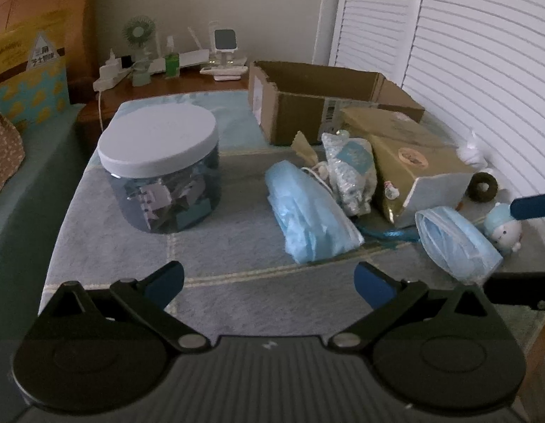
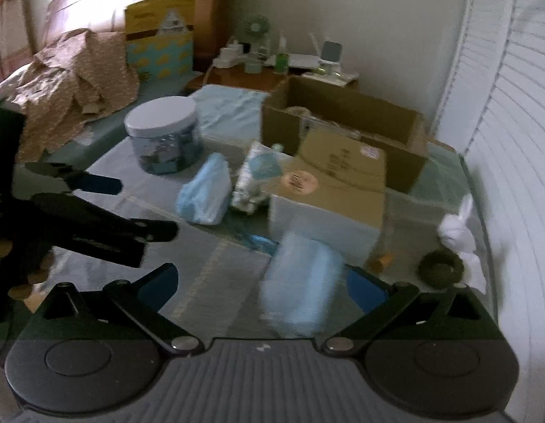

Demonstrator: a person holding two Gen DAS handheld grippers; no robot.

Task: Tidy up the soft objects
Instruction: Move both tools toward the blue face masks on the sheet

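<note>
Two light-blue soft plastic bundles lie on the checked cloth. One blue bundle is in the middle, ahead of my left gripper, which is open and holds nothing. The other blue bundle lies blurred between the wide-apart fingers of my right gripper, nearer its right pad; that gripper is open. A silvery patterned pouch lies beside the first bundle. A small doll, a white bunny and a dark ring sit at the right.
A jar with a white lid stands at the left. An open cardboard box is at the back, with a closed gold-brown box in front of it. Crumpled patterned fabric lies far left. White louvred doors line the right.
</note>
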